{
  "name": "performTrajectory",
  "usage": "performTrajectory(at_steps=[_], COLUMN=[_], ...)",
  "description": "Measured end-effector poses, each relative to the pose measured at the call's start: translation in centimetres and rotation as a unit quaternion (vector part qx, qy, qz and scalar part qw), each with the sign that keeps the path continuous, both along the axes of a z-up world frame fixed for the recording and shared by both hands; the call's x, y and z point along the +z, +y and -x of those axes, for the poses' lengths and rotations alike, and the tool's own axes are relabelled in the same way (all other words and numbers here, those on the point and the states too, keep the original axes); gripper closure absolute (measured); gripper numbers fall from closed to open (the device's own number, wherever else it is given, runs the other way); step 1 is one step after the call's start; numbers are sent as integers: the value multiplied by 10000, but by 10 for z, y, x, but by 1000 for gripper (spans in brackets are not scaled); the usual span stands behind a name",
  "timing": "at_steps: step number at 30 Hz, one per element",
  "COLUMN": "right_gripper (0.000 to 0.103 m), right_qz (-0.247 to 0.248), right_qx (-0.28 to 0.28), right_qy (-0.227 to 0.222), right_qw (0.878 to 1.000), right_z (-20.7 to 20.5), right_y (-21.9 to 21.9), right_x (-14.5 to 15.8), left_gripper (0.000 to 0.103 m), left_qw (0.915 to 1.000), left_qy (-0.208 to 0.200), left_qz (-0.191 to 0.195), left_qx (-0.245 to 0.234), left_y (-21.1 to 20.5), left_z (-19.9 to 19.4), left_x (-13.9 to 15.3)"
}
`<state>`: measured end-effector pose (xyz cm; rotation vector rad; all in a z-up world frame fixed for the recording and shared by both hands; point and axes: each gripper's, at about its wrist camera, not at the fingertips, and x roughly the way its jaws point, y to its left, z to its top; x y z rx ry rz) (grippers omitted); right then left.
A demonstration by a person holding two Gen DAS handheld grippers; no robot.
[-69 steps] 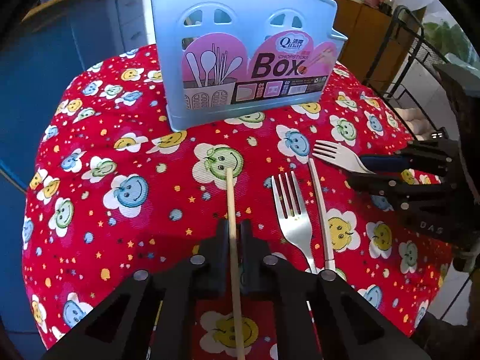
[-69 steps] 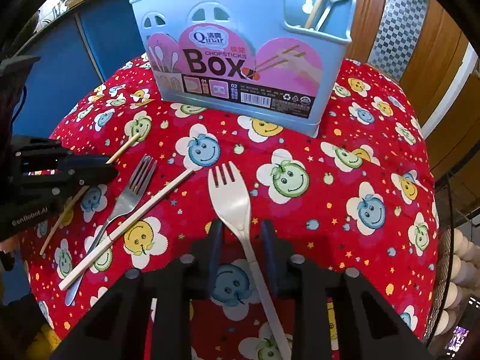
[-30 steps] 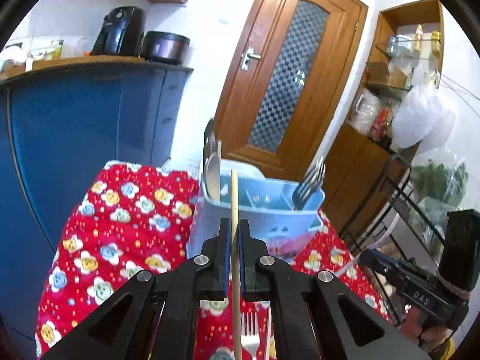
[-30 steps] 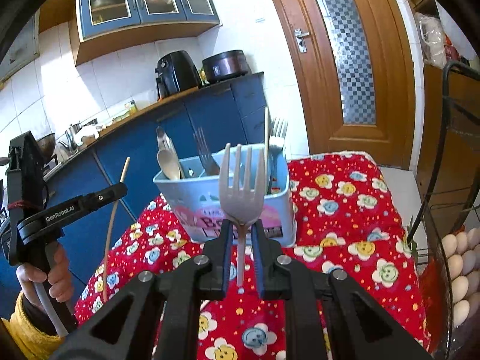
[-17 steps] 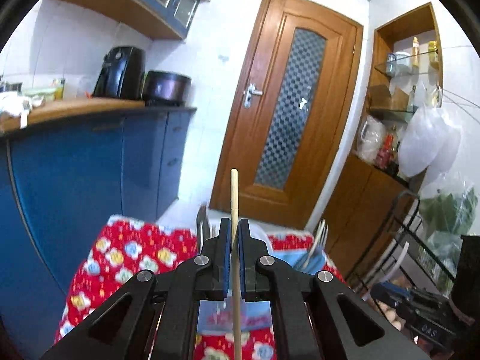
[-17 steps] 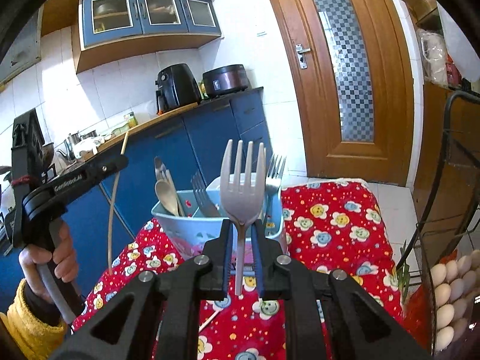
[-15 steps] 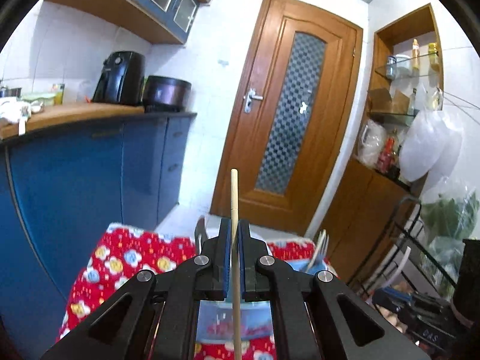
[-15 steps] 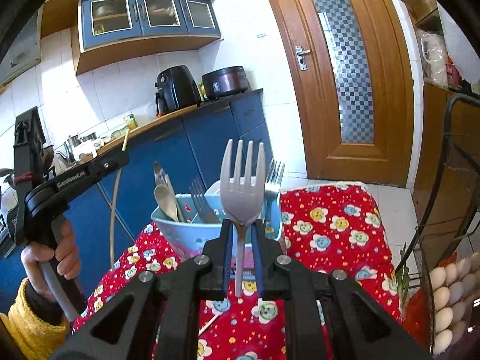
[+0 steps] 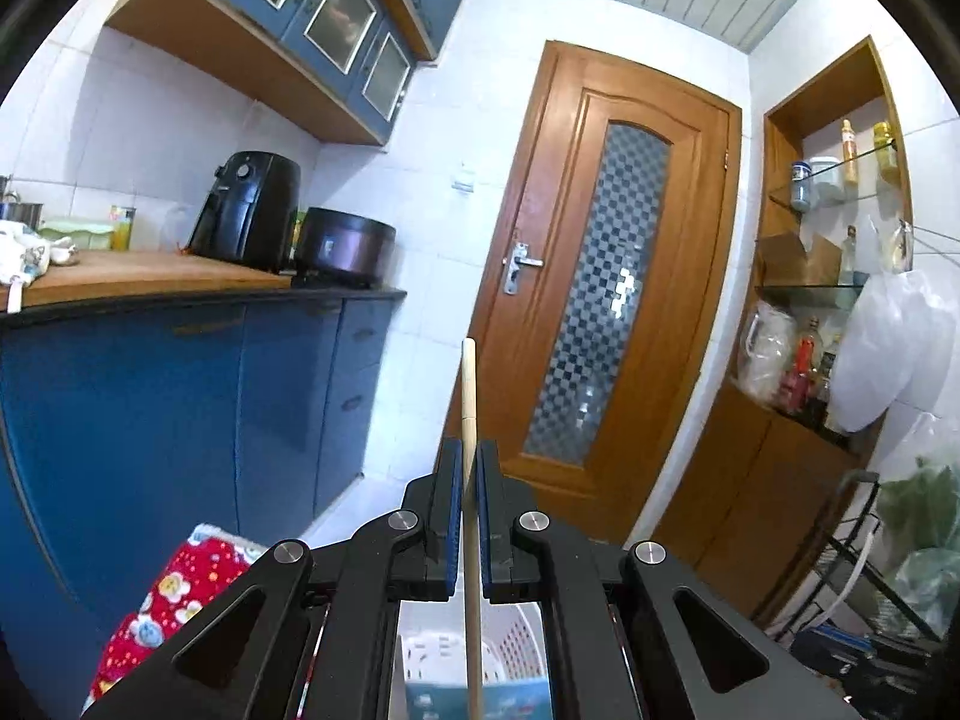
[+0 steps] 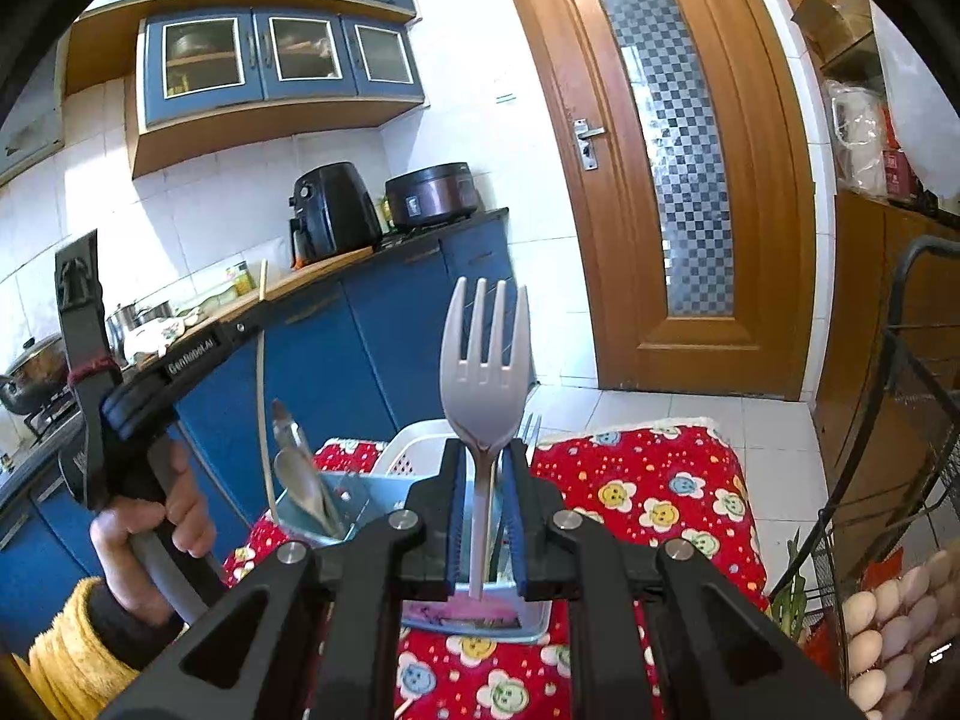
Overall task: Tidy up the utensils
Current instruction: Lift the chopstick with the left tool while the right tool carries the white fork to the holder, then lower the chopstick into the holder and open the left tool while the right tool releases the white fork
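Left gripper (image 9: 470,450) clamped tight on thin round wooden chopstick (image 9: 468,384), upright. Right gripper (image 10: 485,456) pinches neck of pale plastic fork (image 10: 483,372), tines up. Blue plastic box (image 10: 360,498) below on red floral cloth (image 10: 660,480), holding steel spoon (image 10: 300,480).

We see a matt plastic fork (image 10: 483,360), a wooden chopstick (image 9: 469,420) (smooth), printed cloth (image 10: 654,480) at five o'clock, glossy metal spoon (image 10: 300,480).
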<state>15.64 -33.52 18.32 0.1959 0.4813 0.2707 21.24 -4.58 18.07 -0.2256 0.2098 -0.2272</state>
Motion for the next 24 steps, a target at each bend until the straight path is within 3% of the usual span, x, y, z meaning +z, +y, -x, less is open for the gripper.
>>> performTrajectory(at_steps=[10, 24], right_gripper=[89, 88], right_qz=[327, 411], right_qx=[-28, 133], right_qy=[77, 506], right_qw=[9994, 9978], right_z=[-27, -41], right_y=[13, 22], right_x=[-22, -48], left_gripper=[99, 99], left_qw=[9992, 9986], left_qy=[-157, 67], left_qz=[-189, -523], left_qx=[315, 58], left_y=[-5, -17], left_z=[-13, -4], left_x=[-32, -57])
